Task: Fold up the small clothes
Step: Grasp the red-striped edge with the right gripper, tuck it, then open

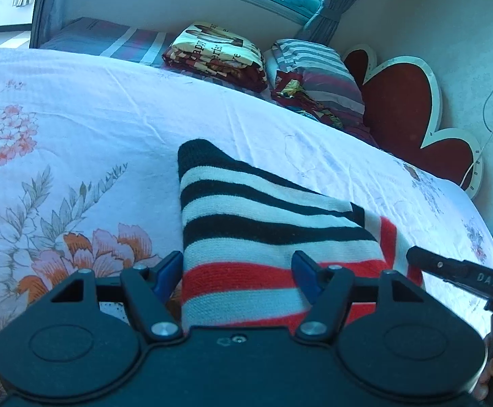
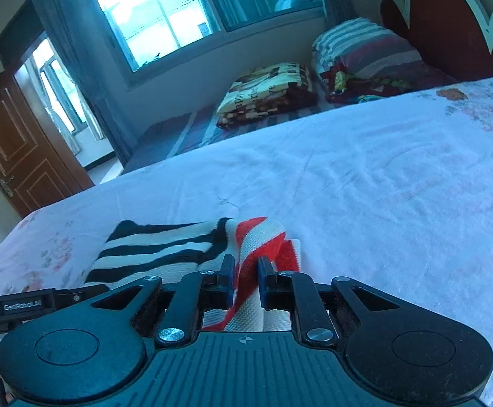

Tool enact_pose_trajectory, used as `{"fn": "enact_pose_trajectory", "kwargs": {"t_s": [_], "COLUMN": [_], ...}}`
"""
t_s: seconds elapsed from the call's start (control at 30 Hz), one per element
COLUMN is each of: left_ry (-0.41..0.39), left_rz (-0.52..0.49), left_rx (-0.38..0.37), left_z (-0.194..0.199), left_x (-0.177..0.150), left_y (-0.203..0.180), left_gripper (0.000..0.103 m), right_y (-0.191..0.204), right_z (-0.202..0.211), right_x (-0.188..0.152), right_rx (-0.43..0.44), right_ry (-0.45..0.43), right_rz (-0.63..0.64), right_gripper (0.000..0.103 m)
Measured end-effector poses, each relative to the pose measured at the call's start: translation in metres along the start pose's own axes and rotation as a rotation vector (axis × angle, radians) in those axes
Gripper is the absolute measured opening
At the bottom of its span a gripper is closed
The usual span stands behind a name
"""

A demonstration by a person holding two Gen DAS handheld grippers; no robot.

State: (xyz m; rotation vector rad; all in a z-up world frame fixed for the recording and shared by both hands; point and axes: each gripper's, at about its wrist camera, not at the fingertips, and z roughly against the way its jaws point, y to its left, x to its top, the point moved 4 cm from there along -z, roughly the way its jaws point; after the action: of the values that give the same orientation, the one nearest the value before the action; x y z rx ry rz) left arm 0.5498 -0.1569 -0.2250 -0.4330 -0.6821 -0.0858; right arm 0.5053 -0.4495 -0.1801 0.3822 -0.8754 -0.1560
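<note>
On the bed (image 1: 77, 101) we straddle the striped knit (image 1: 263, 224) w/ L gripper (image 1: 238, 271) wide open, R gripper (image 2: 245, 283) pinching its red edge; risk: thin grip slips, fold springs apart.

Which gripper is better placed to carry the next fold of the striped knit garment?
Right. The right gripper already pinches the striped knit garment at its red-striped edge; the left gripper is open astride it.
</note>
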Motion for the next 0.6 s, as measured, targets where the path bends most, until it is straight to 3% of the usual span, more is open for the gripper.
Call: {"fn": "enact_pose_trajectory", "kwargs": {"t_s": [0.1,0.2,0.33,0.43,0.6], "left_ry": [-0.013,-0.018,-0.005,-0.017,-0.013], "left_rz": [-0.014,-0.025,-0.031,-0.023,-0.023], "left_rx": [-0.004,-0.018,-0.025,-0.019,-0.011], "left_z": [0.012,0.025,0.038,0.042,0.04], "left_x": [-0.006,-0.013,-0.029,-0.038,-0.039], "left_y": [-0.003,-0.005,-0.007,-0.007,-0.006], "left_gripper": [0.067,0.068,0.068,0.068,0.068], "right_y": [0.017,0.021,0.021,0.038,0.035], "right_z": [0.013,0.025,0.026,0.028,0.021], "right_x": [-0.002,-0.002,-0.011,-0.028,-0.062], "right_rx": [-0.009,-0.111,-0.022,0.011,-0.019], "right_ry": [-0.025,-0.085,-0.025,0.001,0.062], "right_rz": [0.07,0.141,0.067,0.107,0.129], "right_gripper": [0.014,0.014,0.014,0.014,0.014]}}
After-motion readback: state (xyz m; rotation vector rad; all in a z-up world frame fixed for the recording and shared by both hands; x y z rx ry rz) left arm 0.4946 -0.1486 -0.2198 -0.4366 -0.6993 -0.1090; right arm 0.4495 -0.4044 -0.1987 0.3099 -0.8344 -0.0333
